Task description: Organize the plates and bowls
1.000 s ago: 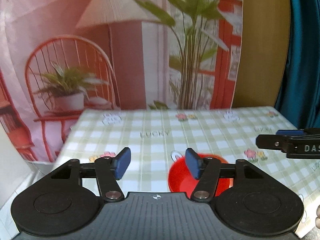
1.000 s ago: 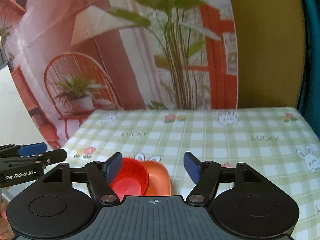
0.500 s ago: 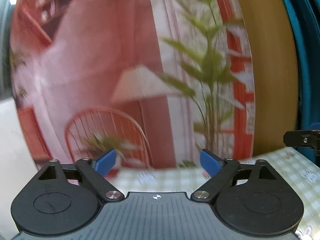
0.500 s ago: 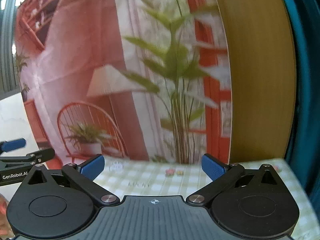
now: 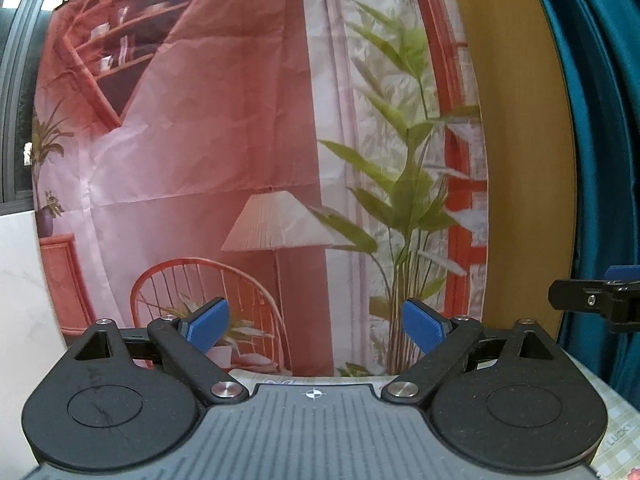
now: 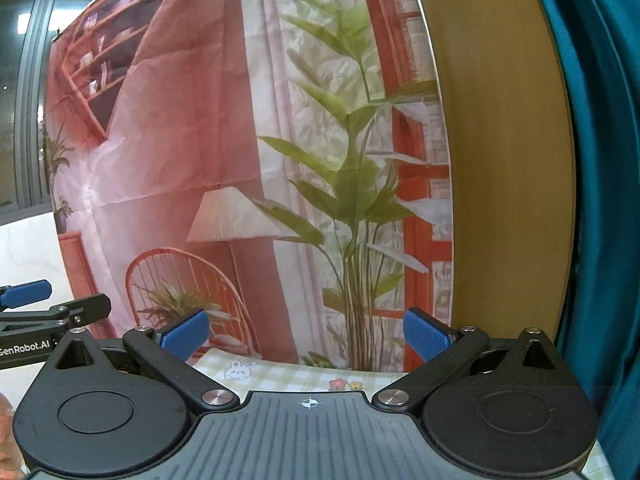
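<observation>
No plate or bowl is in view now. My left gripper [image 5: 316, 325] is open wide and empty, raised and pointing at the printed backdrop. My right gripper [image 6: 306, 335] is also open wide and empty, raised the same way. The right gripper's tip shows at the right edge of the left wrist view [image 5: 592, 300]. The left gripper's tip shows at the left edge of the right wrist view [image 6: 48, 304]. Only a strip of the green checked tablecloth [image 6: 288, 376] shows beyond the right gripper's fingers.
A printed fabric backdrop [image 5: 240, 140] with a lamp, chair and plant hangs behind the table. A yellow wooden panel [image 6: 500, 160] and a teal curtain [image 6: 600, 160] stand at the right. A white wall [image 5: 20, 300] is at the left.
Both grippers have tilted up and away from the table and opened wider. The red bowl and orange plate seen a second ago have dropped out of view.
</observation>
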{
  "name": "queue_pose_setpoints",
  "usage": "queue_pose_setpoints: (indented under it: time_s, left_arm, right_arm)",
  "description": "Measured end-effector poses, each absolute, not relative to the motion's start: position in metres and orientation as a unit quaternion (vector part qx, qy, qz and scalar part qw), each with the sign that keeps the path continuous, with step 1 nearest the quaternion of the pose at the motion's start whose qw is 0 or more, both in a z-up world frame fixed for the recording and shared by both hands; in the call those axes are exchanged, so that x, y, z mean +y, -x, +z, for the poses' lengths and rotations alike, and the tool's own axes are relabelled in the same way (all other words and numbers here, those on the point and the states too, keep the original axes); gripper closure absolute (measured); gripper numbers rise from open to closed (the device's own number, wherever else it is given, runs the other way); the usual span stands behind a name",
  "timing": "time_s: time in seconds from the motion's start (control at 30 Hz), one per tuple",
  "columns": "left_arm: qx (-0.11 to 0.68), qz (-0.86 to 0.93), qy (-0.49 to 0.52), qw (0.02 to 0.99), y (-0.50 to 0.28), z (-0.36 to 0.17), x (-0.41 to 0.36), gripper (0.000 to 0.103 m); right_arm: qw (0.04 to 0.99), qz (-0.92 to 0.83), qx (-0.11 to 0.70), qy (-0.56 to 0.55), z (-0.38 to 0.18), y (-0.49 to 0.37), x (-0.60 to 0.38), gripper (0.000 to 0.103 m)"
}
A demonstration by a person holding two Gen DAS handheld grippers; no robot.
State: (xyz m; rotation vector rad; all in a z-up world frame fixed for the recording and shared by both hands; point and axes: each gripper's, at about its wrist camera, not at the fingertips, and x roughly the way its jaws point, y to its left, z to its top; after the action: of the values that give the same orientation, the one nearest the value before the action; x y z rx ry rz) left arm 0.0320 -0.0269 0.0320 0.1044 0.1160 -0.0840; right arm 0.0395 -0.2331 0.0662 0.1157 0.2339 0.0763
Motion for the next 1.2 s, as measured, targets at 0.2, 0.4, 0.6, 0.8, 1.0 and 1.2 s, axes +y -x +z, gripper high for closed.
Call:
queue_pose_setpoints:
  time_s: [0.2,0.4,0.6,0.8,1.0,1.2]
  left_arm:
    - [0.052,-0.041,-0.050,0.997,-0.0270,0.0326,-0.0293,0.008]
    - [0.052,-0.036,-0.049,0.997,-0.0246,0.0317,-0.0289,0.008]
    - [0.055,-0.034,-0.048,0.997,-0.0245,0.0323,-0.0274,0.008]
    - [0.054,-0.029,-0.045,0.997,-0.0237,0.0331,-0.0250,0.008]
    - [0.053,-0.029,-0.045,0.997,-0.0231,0.0336,-0.0249,0.008]
    - [0.053,-0.028,-0.045,0.997,-0.0229,0.0344,-0.0241,0.008]
  right_arm:
    - [0.992,0.037,0.109,-0.050,0.0718,-0.0303,-0.2309,0.000]
    - [0.992,0.036,0.108,-0.050,0.0731,-0.0302,-0.2321,0.000]
    - [0.992,0.035,0.112,-0.049,0.0741,-0.0303,-0.2339,0.000]
    - [0.992,0.035,0.113,-0.049,0.0744,-0.0310,-0.2337,0.000]
    - [0.992,0.035,0.113,-0.049,0.0746,-0.0315,-0.2341,0.000]
    - [0.992,0.035,0.113,-0.049,0.0746,-0.0315,-0.2344,0.000]
